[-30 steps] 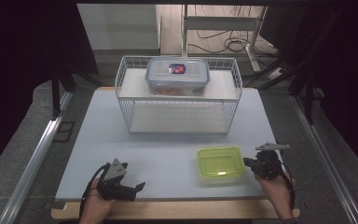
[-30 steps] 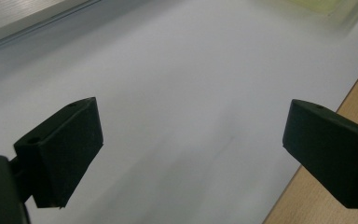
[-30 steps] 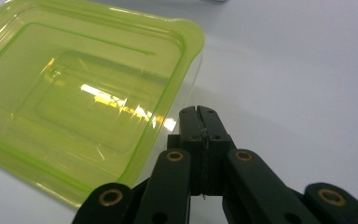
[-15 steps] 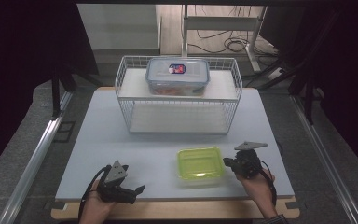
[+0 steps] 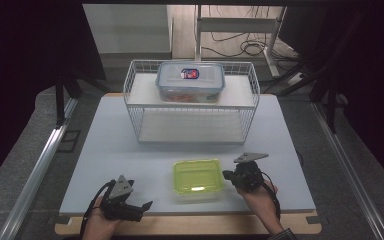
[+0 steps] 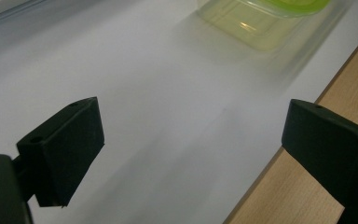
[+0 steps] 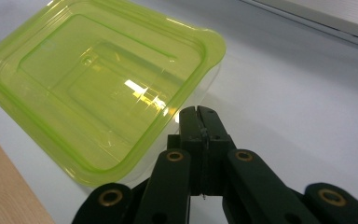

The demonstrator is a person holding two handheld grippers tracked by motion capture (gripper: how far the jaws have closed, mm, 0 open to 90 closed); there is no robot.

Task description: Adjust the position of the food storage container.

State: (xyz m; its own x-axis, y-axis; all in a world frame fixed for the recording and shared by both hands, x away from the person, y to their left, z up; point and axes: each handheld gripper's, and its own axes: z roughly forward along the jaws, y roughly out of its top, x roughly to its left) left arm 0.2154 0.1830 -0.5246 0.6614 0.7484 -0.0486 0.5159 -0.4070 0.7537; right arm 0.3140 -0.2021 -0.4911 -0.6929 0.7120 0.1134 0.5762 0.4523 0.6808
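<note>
A clear tub with a lime-green lid (image 5: 197, 177) lies on the white table top near the front edge. From its right side my right gripper (image 5: 226, 174) points at it. The jaws are shut on nothing, and their tip (image 7: 199, 112) rests against the tub wall just under the lid rim (image 7: 98, 98). At the front left, my left gripper (image 5: 139, 196) rests low over the table. Its jaws stand wide open (image 6: 191, 135) with nothing between them. The green-lidded tub (image 6: 265, 23) lies farther off beyond them.
A white wire basket rack (image 5: 190, 125) stands at the back middle of the table. On its top shelf sits a clear box with a blue-rimmed lid (image 5: 190, 80). A wooden strip (image 5: 190, 225) runs along the table's front edge.
My right gripper has moved left across the table, and the green-lidded tub has slid left ahead of it. The left gripper has stayed where it was.
</note>
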